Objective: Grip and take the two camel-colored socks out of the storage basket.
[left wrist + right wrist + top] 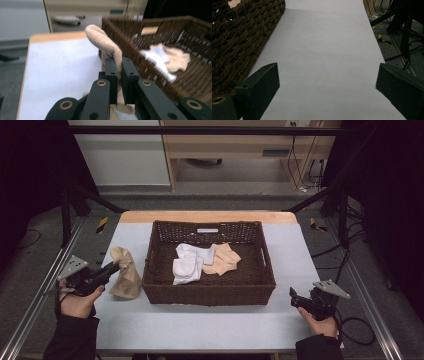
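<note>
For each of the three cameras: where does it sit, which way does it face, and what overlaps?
High view: above the near edge, facing forward and down on the table; both forearms and claws show.
Left gripper view: on the left claw, facing the sock it pinches and the basket.
Right gripper view: on the right claw, facing bare table; jaws wide.
Shared: all three show the basket.

Your left gripper (111,268) is matte black, a grey three-cornered plate dotted with small holes riding on top. In its own view the two jaws are flat black blocks on rounded link arms, each joint ringed in brass, small dark screws set into the faces. Your right gripper (294,296) matches: black body, grey plate, a black cable looping off beside the table. Up close its jaws are thick dark wedges, one brass-ringed pivot at the corner. Both your sleeves are black, cuffs at the wrist.
</note>
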### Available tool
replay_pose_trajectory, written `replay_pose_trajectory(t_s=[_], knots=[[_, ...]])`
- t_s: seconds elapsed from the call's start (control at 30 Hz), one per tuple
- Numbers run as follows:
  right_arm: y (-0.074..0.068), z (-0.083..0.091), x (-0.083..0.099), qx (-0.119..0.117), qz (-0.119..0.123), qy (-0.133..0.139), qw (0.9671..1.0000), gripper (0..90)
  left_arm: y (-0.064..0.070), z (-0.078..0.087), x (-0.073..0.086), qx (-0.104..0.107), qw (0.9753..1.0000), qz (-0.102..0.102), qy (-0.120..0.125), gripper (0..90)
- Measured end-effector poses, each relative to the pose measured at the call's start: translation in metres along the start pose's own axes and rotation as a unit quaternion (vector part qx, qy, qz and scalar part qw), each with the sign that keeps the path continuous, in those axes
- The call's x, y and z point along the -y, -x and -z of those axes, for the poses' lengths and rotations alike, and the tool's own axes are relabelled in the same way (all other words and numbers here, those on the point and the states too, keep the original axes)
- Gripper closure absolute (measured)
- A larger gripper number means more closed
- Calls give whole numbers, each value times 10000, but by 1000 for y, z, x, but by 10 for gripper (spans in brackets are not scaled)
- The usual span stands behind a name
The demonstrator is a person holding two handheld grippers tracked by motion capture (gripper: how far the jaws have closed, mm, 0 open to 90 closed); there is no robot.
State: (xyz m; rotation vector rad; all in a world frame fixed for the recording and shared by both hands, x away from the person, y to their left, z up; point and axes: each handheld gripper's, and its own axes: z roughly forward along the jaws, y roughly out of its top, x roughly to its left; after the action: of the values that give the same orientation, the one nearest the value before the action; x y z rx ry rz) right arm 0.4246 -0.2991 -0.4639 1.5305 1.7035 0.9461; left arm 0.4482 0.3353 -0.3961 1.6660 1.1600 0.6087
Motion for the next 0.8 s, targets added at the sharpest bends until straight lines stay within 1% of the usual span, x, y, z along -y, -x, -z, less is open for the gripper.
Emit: replay_pose_trajectory(t_s=[0.07,0.17,0.27,0.33,0.4,0.47,0.5,0.53,0.6,0.7,0.8], knots=[[0,0,0,-3,4,-3,10000,54,-2,-5,7,-9,9998,41,-191,840],[0,0,0,-2,-1,4,10000,54,-5,-13,15,-29,9990,19,-440,838],[0,0,0,-1,9,-4,10000,54,-7,-23,26,-86,9970,-72,-767,831],[0,0,0,-6,7,-2,10000,54,-9,-27,31,-106,9951,-82,-976,817],[0,0,0,-8,0,-3,10000,54,-9,-29,35,-152,9944,-74,-1044,765],[1,0,0,-10,7,0,10000,54,-10,-28,36,-199,9944,-108,-1030,685],[0,0,0,-11,2,0,10000,54,-10,-27,36,-227,9945,-120,-1014,628],[0,1,0,-11,-10,-5,10000,54,-9,-25,36,-275,9952,-72,-938,571],[1,1,0,1,-2,6,10000,54,-8,-19,38,-333,9965,-49,-760,441],[1,1,1,-2,-31,-15,10000,54,-7,-8,42,-386,9974,-51,-614,328],[1,1,1,0,-32,-12,10000,54,-7,5,46,-439,9973,-71,-577,280]])
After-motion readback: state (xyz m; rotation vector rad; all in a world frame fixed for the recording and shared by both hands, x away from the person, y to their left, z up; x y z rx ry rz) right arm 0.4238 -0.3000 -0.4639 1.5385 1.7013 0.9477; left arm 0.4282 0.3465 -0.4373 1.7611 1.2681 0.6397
